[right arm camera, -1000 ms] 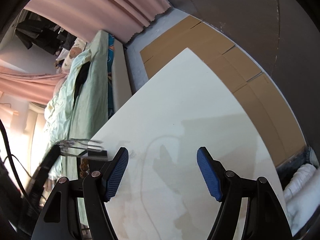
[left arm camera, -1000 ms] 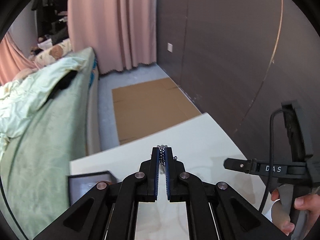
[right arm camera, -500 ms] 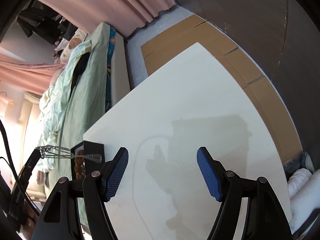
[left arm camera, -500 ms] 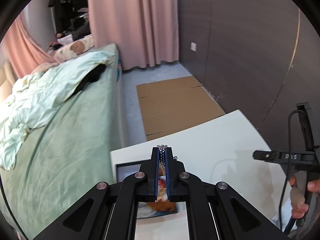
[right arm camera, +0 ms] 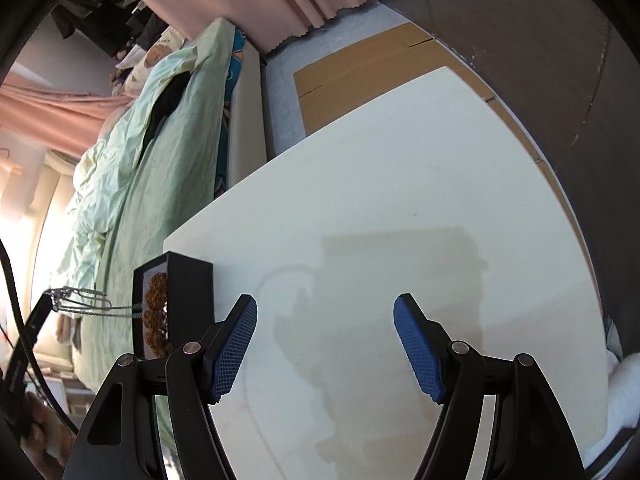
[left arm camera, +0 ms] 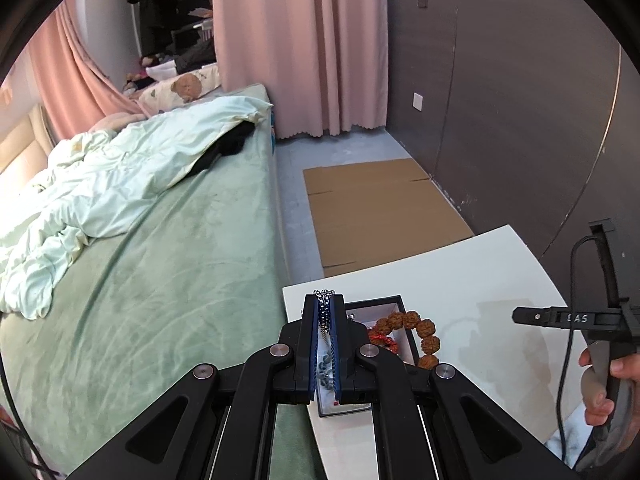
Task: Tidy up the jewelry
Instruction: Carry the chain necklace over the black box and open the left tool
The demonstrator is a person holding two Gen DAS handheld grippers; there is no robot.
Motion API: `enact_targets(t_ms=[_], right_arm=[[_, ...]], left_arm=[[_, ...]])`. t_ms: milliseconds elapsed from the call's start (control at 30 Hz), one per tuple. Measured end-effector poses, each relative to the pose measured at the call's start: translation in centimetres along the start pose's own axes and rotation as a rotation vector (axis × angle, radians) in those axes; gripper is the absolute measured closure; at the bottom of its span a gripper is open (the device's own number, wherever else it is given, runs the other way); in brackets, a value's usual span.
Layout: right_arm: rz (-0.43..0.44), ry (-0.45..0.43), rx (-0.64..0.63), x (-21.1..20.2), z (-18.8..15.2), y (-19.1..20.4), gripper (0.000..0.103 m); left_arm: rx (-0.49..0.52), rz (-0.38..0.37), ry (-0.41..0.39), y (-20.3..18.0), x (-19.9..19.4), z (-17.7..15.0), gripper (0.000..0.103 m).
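My left gripper (left arm camera: 325, 300) is shut on a silver chain necklace (left arm camera: 324, 316) and holds it above a black jewelry box (left arm camera: 384, 301) with a white lining at the table's left edge. The box holds a brown bead bracelet (left arm camera: 420, 332) and a red item (left arm camera: 382, 340). In the right wrist view the chain (right arm camera: 92, 304) hangs stretched from the left gripper toward the box (right arm camera: 190, 292). My right gripper (right arm camera: 326, 344) is open and empty above the white table (right arm camera: 400, 200), to the right of the box.
A bed with a green cover (left arm camera: 160, 280) and a pale duvet (left arm camera: 100, 184) lies just left of the table. Flat cardboard (left arm camera: 372, 208) lies on the floor beyond the table. A dark wall panel (left arm camera: 520, 100) stands to the right.
The left gripper with the chain has moved left over the jewelry box, which now shows below its fingers. The right gripper has stayed open and shifted a little.
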State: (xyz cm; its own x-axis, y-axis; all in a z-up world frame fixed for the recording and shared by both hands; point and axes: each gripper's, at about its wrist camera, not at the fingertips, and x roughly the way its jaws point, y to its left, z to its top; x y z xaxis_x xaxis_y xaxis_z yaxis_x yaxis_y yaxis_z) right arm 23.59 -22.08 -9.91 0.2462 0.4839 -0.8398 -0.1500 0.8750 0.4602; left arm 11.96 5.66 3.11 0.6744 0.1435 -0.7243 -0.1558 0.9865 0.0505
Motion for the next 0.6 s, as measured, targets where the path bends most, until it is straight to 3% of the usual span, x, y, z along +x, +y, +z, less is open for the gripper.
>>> enact_targets(t_ms=[300,500,567,600], right_arm=[[-0.009,0.008,-0.019,0.5,-0.5,0.9,0.032],[0.043,-0.011,-0.015,-0.2,-0.8,1.2,0.032],[0.06,-0.013,-0.018,-0.1,-0.8,1.5,0.032],[0.071,-0.012,-0.021,-0.1,-0.8,1.7,0.032]], left_arm=[[-0.01,-0.067,0.026,-0.7,1.7,-0.7,0.098],[-0.072,-0.12,0.062,-1.3,4.0,-1.9,0.096],[-0.118,-0.159,0.069,-1.2,4.6,-2.6,0.087],[-0.146,-0.171,0.071,-1.1,4.9,-3.0,0.073]])
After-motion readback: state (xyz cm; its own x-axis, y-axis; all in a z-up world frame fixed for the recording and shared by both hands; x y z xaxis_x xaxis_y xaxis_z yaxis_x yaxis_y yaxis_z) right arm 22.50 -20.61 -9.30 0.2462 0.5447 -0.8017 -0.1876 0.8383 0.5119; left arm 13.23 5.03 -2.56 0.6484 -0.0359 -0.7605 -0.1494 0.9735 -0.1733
